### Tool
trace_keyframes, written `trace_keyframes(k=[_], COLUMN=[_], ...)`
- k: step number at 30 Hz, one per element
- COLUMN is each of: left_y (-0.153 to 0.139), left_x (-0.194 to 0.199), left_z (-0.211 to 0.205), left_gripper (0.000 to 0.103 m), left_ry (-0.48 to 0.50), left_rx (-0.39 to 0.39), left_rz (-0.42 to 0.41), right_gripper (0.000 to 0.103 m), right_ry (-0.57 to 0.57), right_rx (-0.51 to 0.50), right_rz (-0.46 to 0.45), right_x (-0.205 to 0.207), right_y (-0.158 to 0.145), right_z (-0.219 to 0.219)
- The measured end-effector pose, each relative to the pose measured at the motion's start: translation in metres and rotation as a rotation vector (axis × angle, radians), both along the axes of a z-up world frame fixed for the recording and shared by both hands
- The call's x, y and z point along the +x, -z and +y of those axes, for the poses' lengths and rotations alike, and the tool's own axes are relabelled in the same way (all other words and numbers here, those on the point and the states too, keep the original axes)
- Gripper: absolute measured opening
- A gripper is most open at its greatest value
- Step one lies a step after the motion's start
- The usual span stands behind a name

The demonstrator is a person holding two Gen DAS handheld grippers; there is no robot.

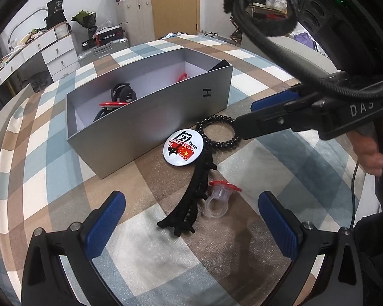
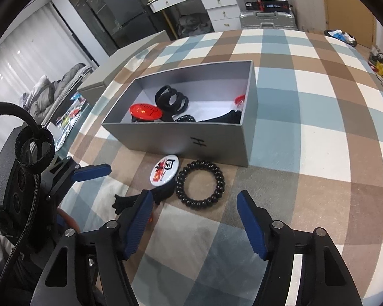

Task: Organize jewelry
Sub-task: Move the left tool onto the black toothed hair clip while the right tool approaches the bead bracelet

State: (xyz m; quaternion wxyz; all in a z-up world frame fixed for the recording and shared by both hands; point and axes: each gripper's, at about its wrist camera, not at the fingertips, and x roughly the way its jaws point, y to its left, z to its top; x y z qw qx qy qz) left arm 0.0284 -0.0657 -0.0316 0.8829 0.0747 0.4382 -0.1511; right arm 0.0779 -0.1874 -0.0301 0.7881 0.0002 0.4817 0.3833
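Note:
An open grey box (image 1: 150, 117) (image 2: 217, 142) on the checked cloth holds black hair ties (image 2: 171, 99), a red badge (image 2: 145, 112) and other dark pieces. In front of it lie a white round badge (image 1: 183, 147) (image 2: 164, 170), a black spiral bracelet (image 1: 218, 132) (image 2: 200, 185), a long black hair clip (image 1: 191, 199) and a clear ring with a red top (image 1: 218, 196). My left gripper (image 1: 191, 219) is open, just short of the clip and ring. My right gripper (image 2: 194, 216) is open, hovering just short of the bracelet; it also shows in the left wrist view (image 1: 263, 117).
The checked tablecloth (image 2: 306, 137) covers the table. A grey box lid (image 2: 120, 68) lies at the table's far left edge. White drawers (image 1: 56, 51), suitcases and shelves stand beyond the table. A black cable with a strap (image 1: 263, 25) hangs from the right gripper.

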Motion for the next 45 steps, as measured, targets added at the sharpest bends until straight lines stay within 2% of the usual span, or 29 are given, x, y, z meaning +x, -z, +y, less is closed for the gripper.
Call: trace_keyframes(k=[8,14,19,25,34,39,45], left_y=[-0.003,-0.007,-0.01,-0.007,-0.006,-0.002,0.0], left_x=[-0.002,0.003,0.004,0.007,0.011,0.014,0.011], left_z=[0.0,0.015,0.02,0.023,0.035,0.036,0.029], left_gripper=[0.099,0.099,0.099,0.099,0.099,0.099,0.099], left_ry=[0.011,-0.046,-0.074,-0.087,-0.114,-0.111,-0.077], left_rx=[0.007,-0.064,-0.077,-0.024,-0.006,-0.002,0.004], left_rz=[-0.019,-0.026,-0.05,-0.065,-0.062,-0.046,-0.035], right_gripper=[0.057,0.047,0.04,0.033,0.02,0.02,0.022], right_ry=[0.04,0.044,0.053,0.062,0.068,0.078,0.078], right_rx=[-0.004,-0.054,-0.099,-0.112,-0.131,-0.153,-0.124], right_rz=[0.006,-0.046,-0.078,-0.084,-0.12,-0.114,-0.099], right_x=[0.006,0.002,0.001,0.004,0.002,0.004,0.006], right_y=[0.004,0.005,0.01,0.015,0.016,0.015,0.015], right_z=[-0.006,0.001,0.008,0.011,0.015,0.009,0.004])
